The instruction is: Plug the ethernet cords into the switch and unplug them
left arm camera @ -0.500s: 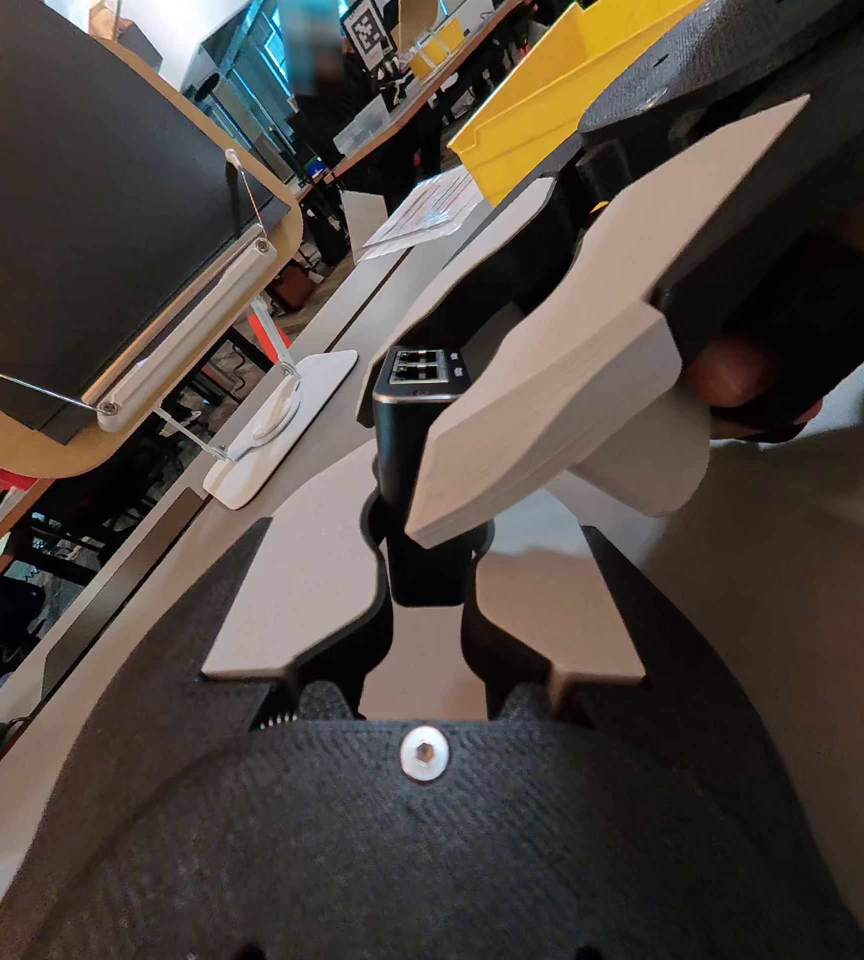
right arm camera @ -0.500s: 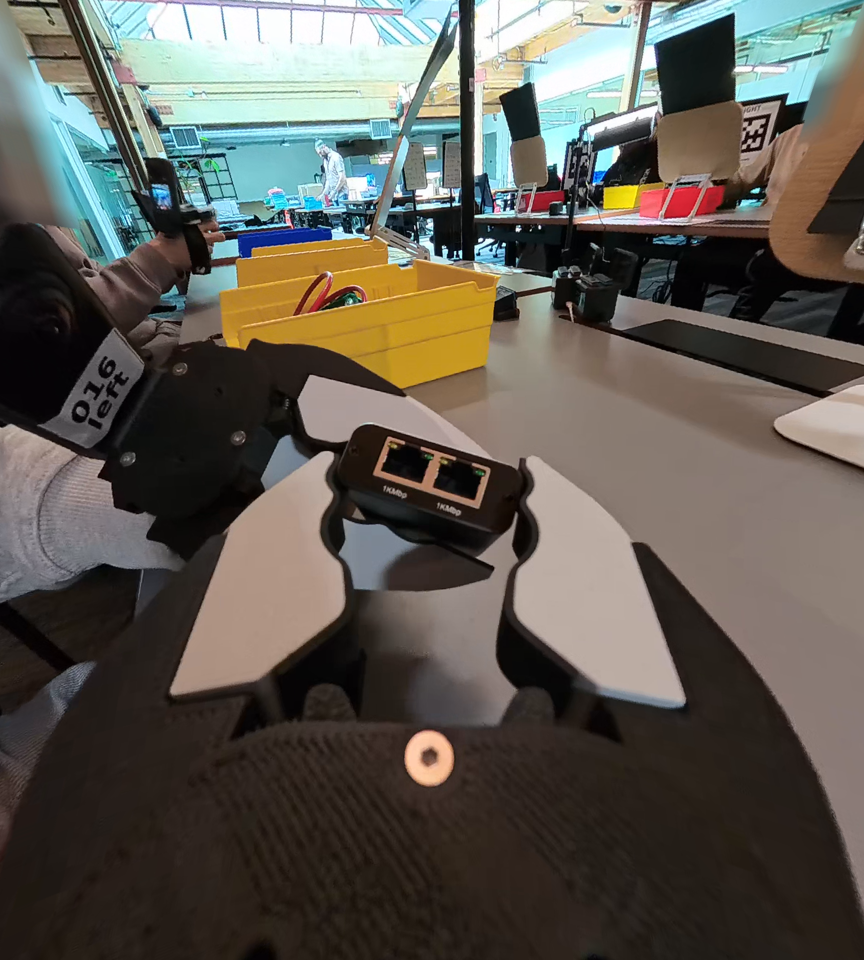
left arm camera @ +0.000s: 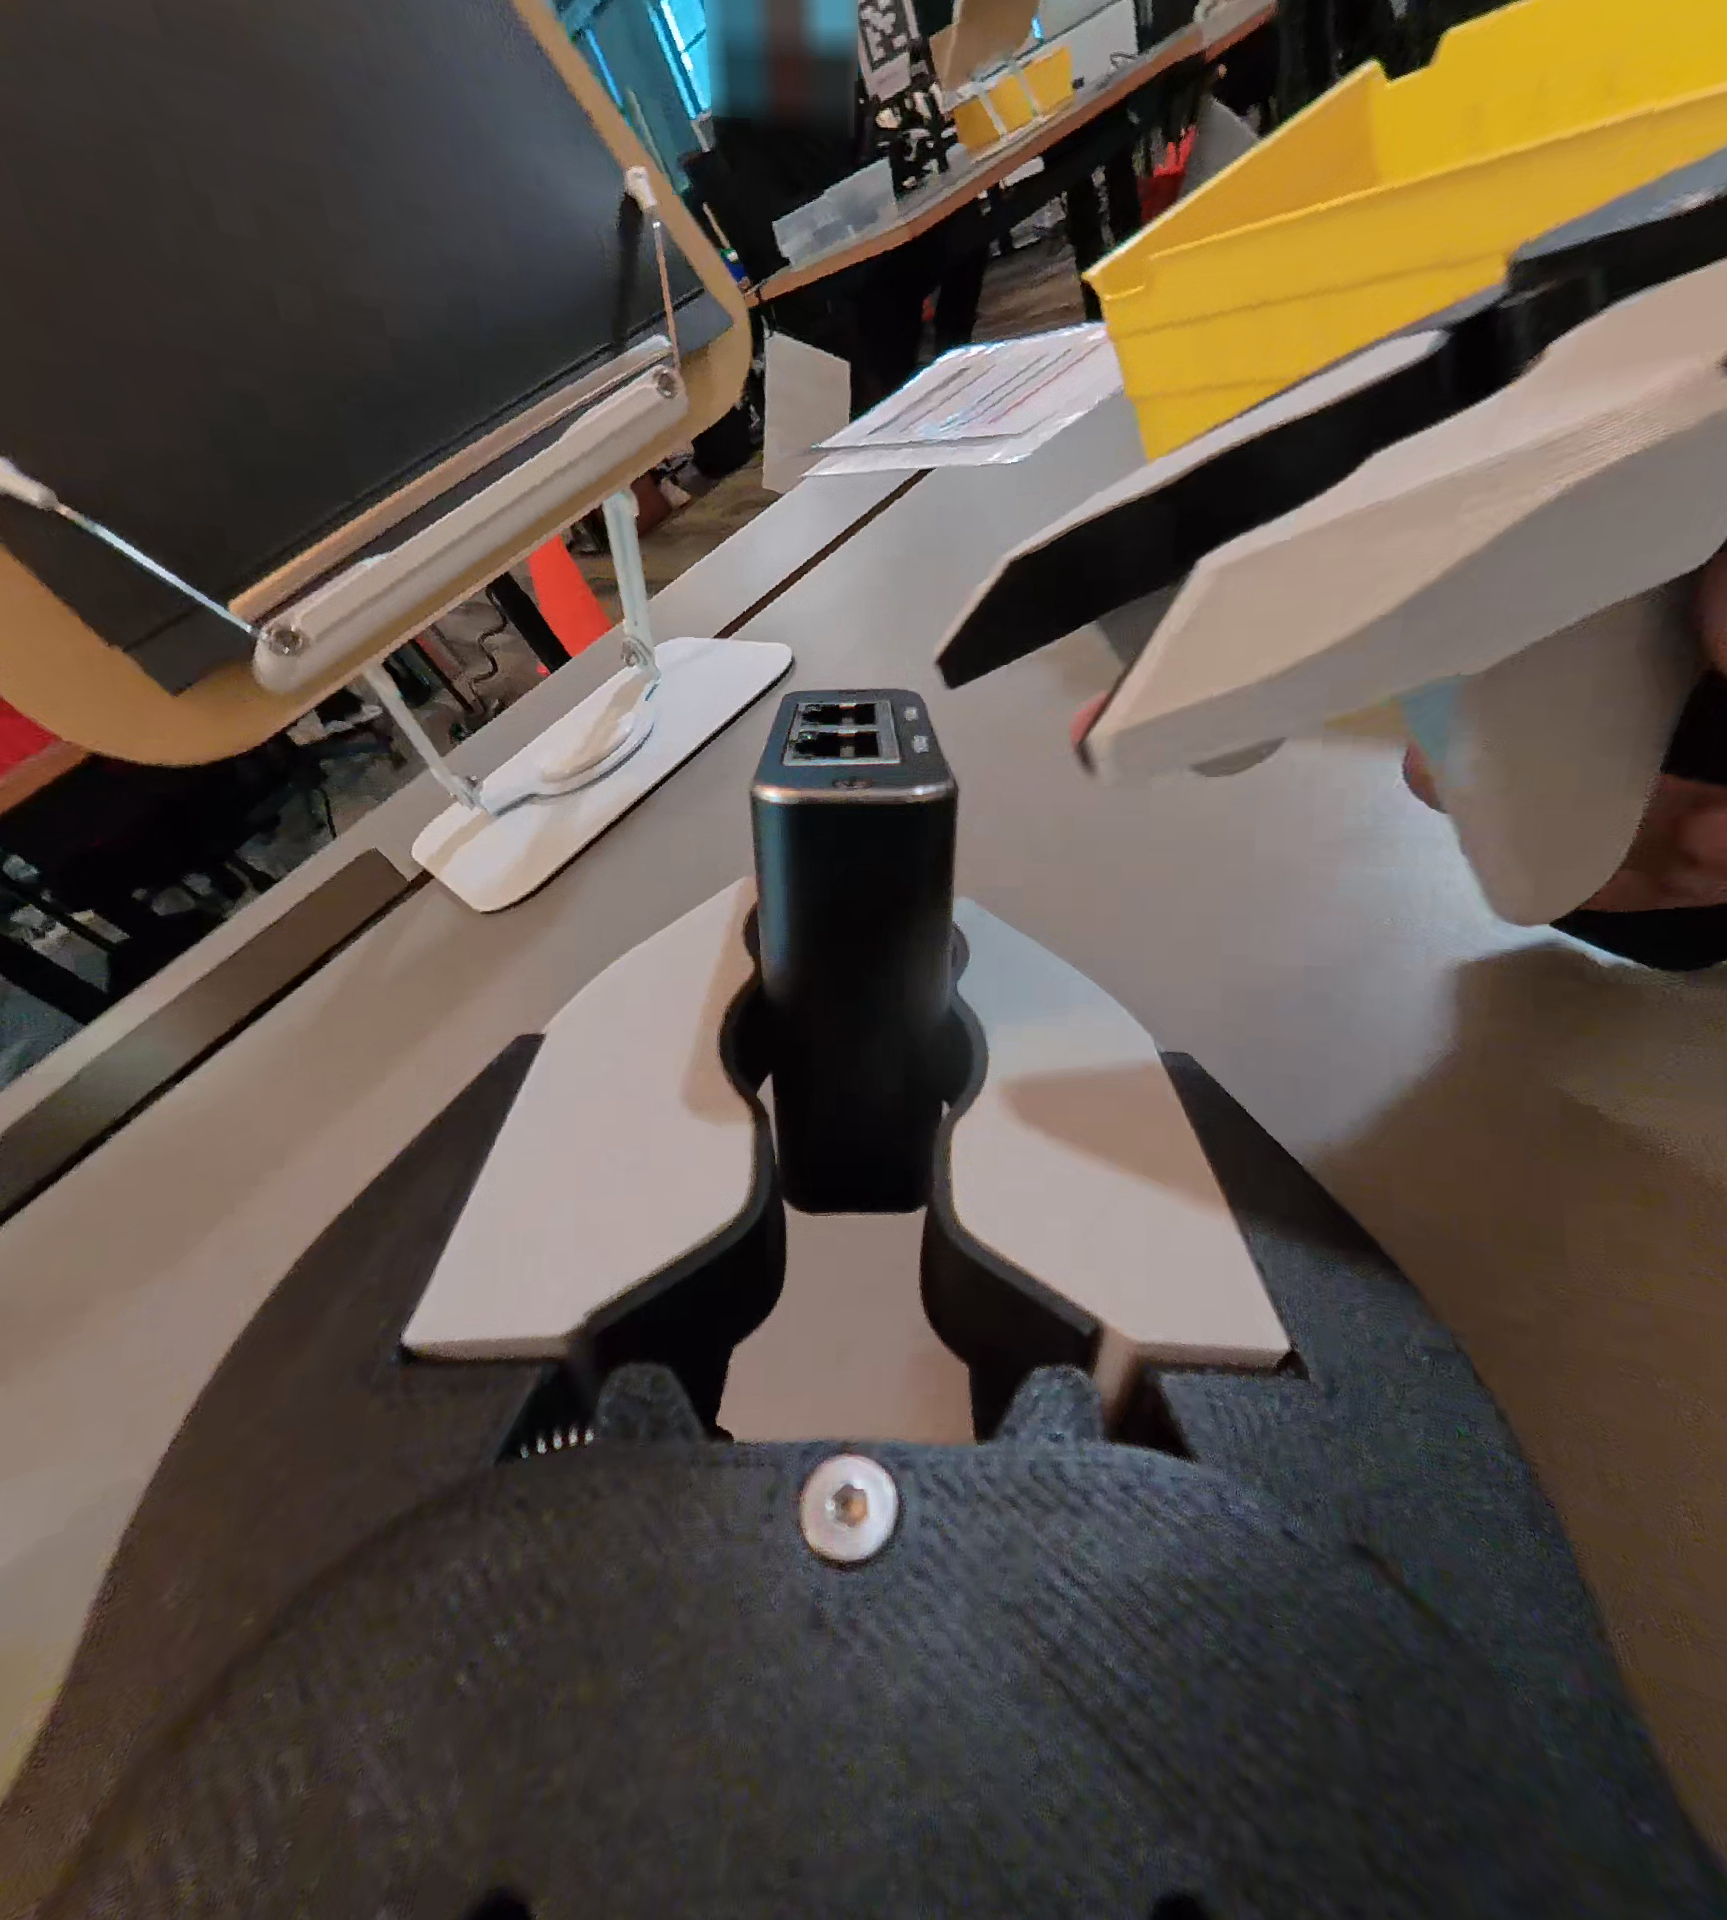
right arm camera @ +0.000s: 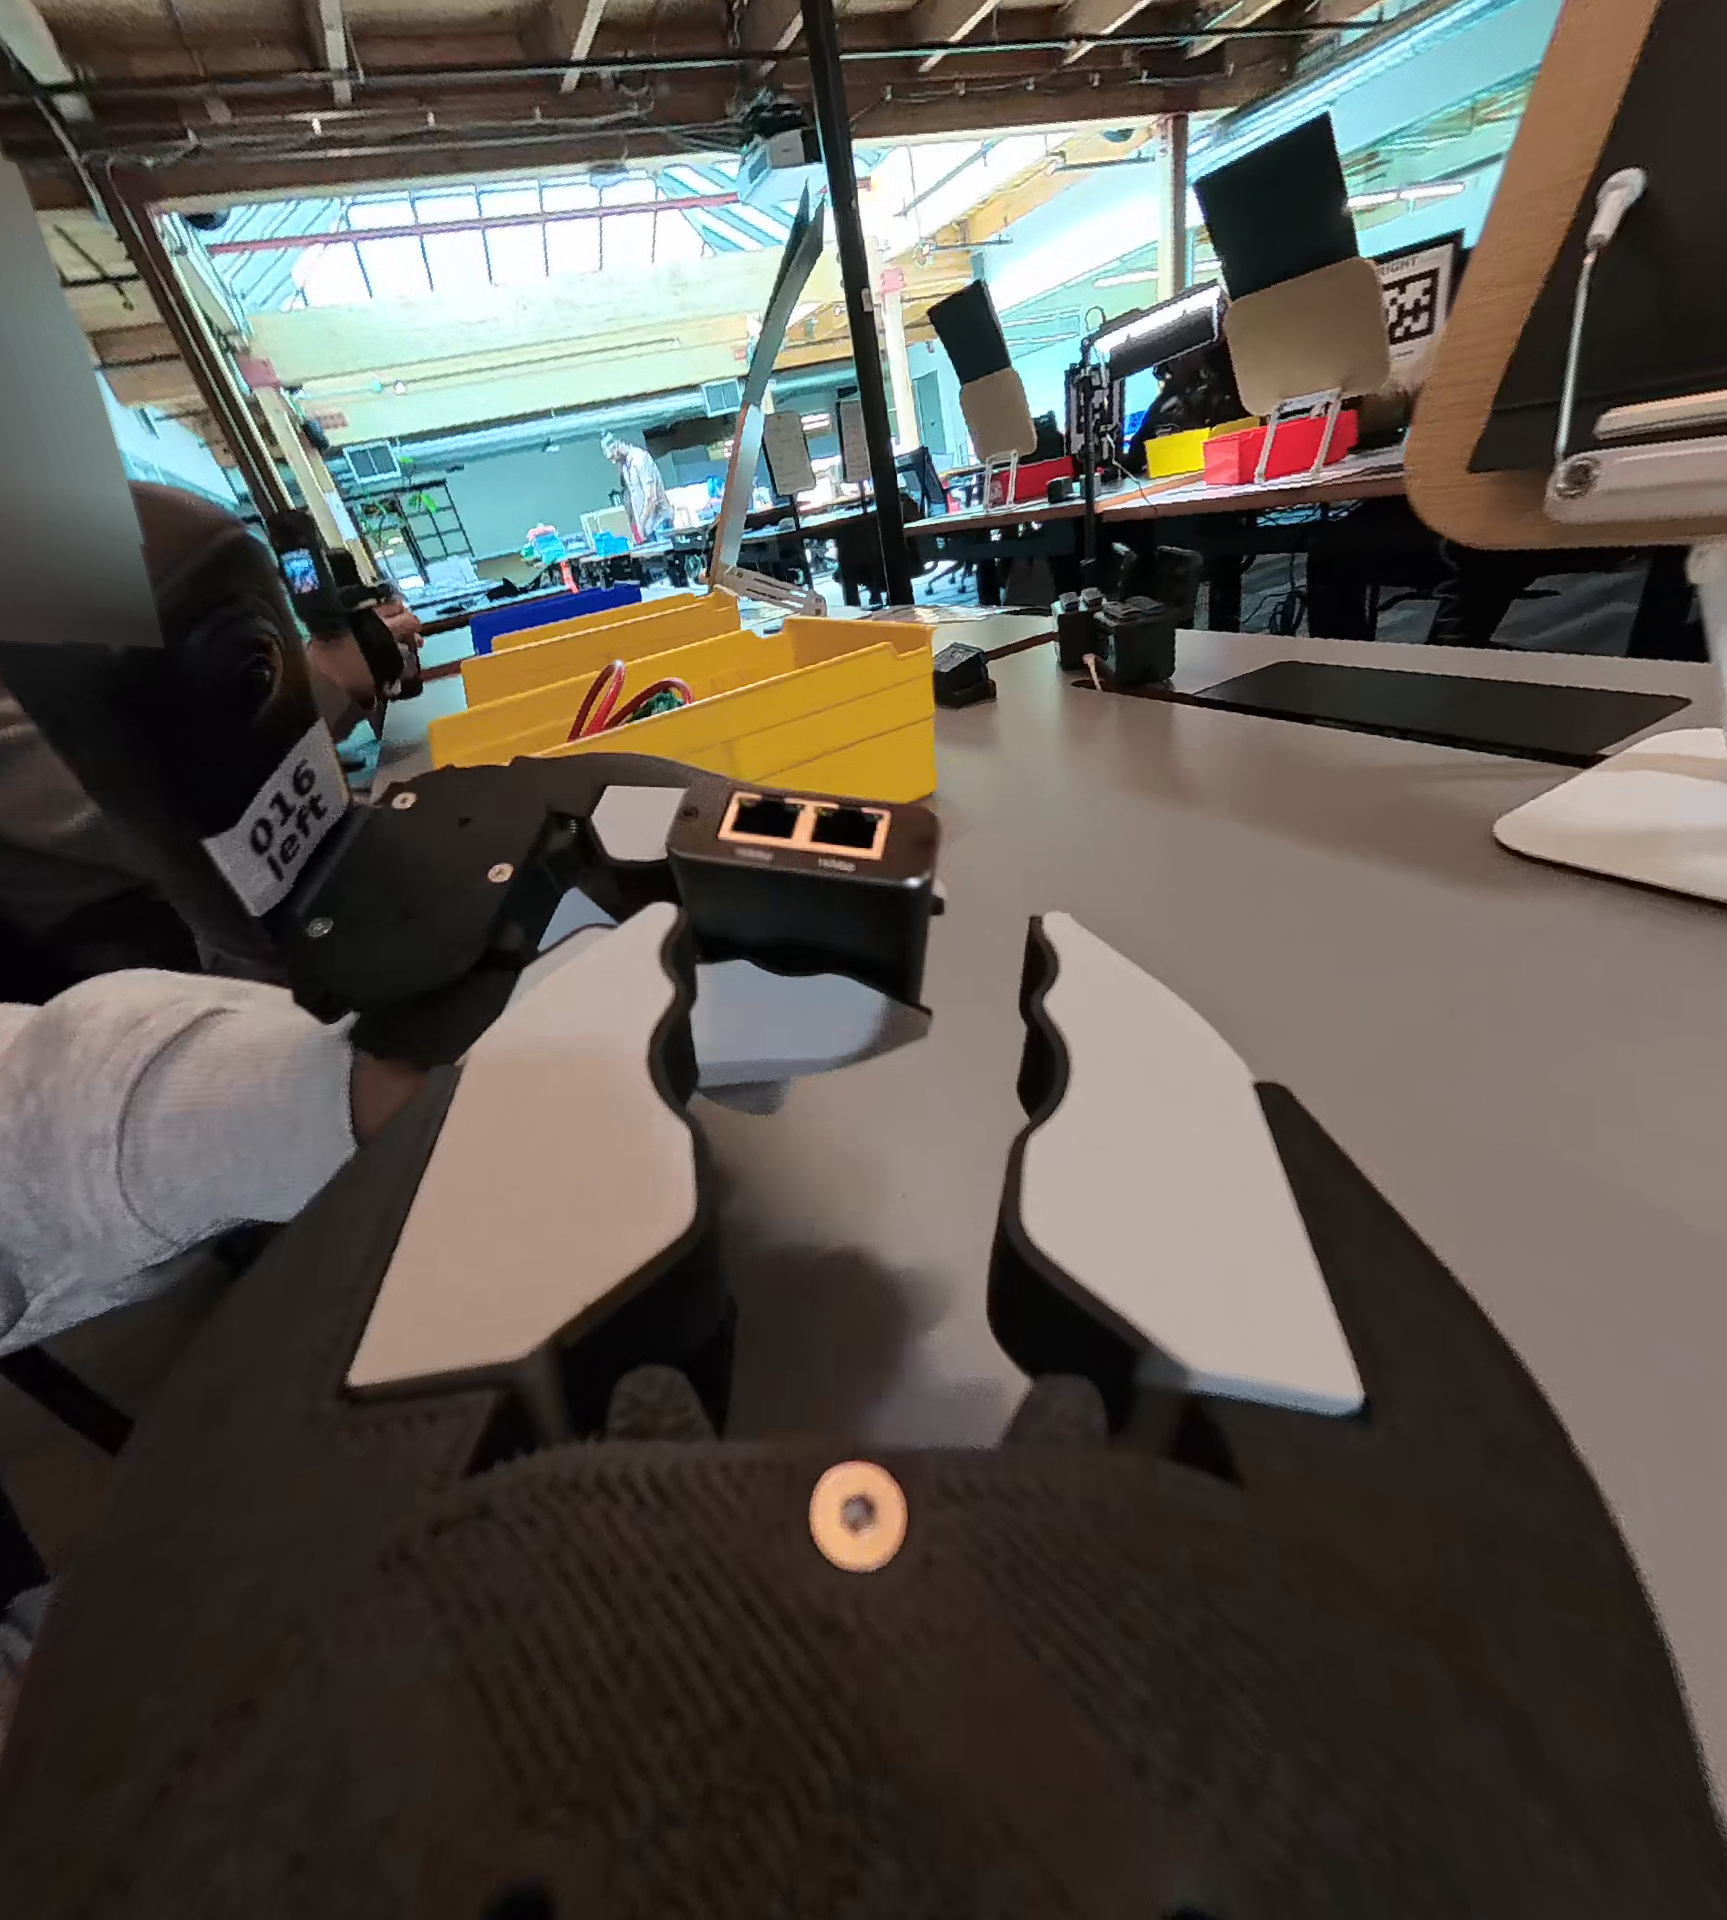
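While the left gripper (left arm camera: 854, 1049) clamps the black switch (left arm camera: 851, 935), the right gripper (right arm camera: 854, 997) hovers beside it, fingers spread apart.

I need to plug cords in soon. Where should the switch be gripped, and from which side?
Grip the switch on its long plain sides, coming from the end away from the ports, as the left gripper does. The two ports sit on one end face, so this hold probably leaves them free.
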Demonstrator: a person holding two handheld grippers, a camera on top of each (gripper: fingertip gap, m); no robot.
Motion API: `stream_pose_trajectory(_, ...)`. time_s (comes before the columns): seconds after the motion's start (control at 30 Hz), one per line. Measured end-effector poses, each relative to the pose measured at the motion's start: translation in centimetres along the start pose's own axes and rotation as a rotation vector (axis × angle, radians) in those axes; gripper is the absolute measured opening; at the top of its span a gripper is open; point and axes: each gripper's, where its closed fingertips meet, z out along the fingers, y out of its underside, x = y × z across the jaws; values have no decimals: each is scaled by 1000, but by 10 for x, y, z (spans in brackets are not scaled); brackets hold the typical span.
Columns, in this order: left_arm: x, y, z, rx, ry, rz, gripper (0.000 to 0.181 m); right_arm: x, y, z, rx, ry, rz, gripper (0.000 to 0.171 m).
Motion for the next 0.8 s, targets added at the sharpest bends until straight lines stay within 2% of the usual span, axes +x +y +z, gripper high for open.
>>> stream_pose_trajectory(0.1,-10,-1,-3,19,-13,-73,27,3,-2,-1,4,14,-8,58)
stream_pose_trajectory(0.33,-20,1,-15,38,-25,-182,26,2,-3,4,-18,54,-196,44)
stream_pose_trajectory(0.5,-34,2,-36,65,-85,-206,27,3,-9,14,0,57,-190,37)
stream_pose_trajectory(0.63,-45,9,-59,63,-145,-234,27,-3,-15,36,1,35,-189,36)
stream_pose_trajectory(0.8,-57,17,-89,67,-222,-298,26,-27,-37,84,-2,-47,-183,35)
